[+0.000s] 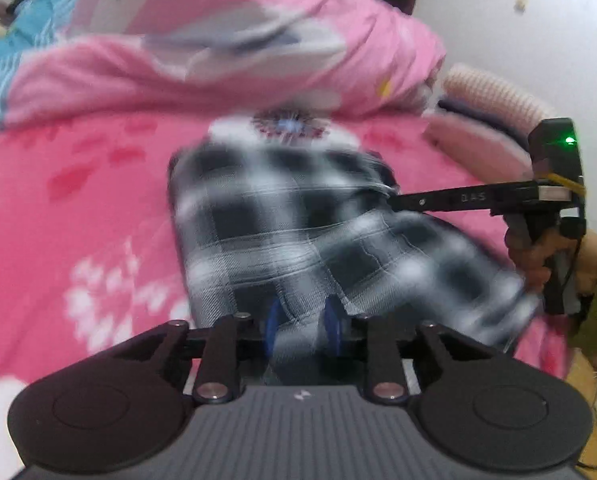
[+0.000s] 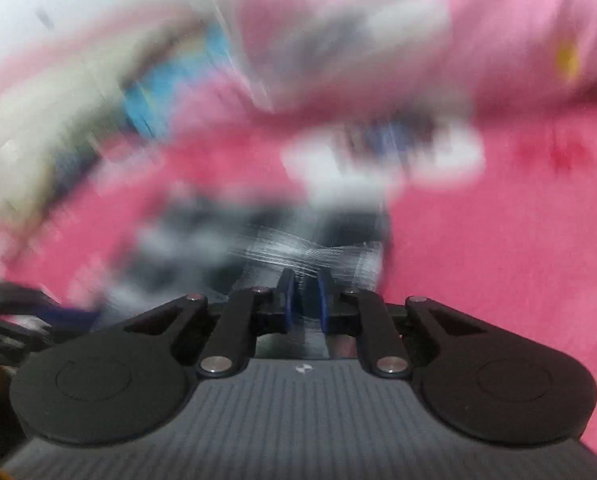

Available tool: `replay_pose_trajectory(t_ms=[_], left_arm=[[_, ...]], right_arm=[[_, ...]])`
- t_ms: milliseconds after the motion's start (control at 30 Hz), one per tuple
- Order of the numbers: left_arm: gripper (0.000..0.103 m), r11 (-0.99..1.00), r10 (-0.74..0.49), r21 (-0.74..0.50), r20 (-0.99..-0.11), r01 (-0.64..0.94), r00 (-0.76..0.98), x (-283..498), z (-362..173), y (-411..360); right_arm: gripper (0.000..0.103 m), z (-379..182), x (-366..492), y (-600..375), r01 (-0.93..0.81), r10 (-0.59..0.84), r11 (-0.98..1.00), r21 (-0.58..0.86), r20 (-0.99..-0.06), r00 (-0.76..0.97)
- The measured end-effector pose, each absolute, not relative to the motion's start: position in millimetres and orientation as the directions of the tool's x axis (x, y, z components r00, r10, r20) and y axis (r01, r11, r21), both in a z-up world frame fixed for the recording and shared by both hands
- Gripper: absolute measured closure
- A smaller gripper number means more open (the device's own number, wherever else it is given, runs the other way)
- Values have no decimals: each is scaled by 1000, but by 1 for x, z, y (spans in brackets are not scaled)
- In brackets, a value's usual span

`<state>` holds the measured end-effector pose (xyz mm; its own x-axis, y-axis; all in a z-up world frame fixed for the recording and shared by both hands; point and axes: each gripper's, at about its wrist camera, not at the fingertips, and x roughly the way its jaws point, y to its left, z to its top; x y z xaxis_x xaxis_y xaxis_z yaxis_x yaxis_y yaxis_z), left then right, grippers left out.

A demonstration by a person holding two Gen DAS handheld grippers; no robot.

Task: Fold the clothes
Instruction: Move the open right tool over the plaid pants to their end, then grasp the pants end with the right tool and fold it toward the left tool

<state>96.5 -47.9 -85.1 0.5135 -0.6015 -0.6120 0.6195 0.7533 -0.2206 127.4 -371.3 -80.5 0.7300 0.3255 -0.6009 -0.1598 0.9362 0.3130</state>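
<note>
A black-and-white plaid shirt (image 1: 282, 232) of thin woven cloth lies partly folded on a pink floral sheet (image 1: 78, 208), its checks crossed by fine pale lines. In the left wrist view it fills the centre, with one creased flap running out toward 4 o'clock. The left gripper (image 1: 303, 326) sits at its near hem – blue pads clamped on a gathered fold of the plaid, jaws held a little apart by the cloth. The right gripper (image 1: 394, 199) comes in from 3 o'clock as a long flat black bar, its tip pinching the shirt's right edge; a hand (image 1: 532, 258) grips its handle. In the blurred right wrist view the blue pads (image 2: 287, 300) stand close together on plaid cloth. At 12 o'clock, a puffy pink quilt (image 1: 258, 48) with grey and white patches is heaped; a ribbed cream knit (image 1: 494, 92) lies at 2 o'clock.
</note>
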Motion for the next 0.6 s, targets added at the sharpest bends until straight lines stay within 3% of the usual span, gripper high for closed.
replay_pose_trajectory(t_ms=[100,233,400,500,600], left_arm=[[77,746,-616,-238,-601,622,509,96,-88,-43],[77,738,-629,-259,-597,623,498,99,-89,-39],[76,735,-641,-291,-592,612,488,102,-84,-36],[75,731,-654,-311,-574,607,493,102,-76,-30],[75,730,-658,-330,-574,598,487,106,-75,-30]], right_arm=[[92,-61,129,-378,-132,292,948,289,-631,719],[92,-37,132,-376,-179,302,948,262,-571,763],[95,-84,174,-369,-133,253,964,229,-652,714],[91,-58,177,-365,-102,229,969,224,-668,708],[90,-24,172,-343,-194,264,964,180,-618,740]])
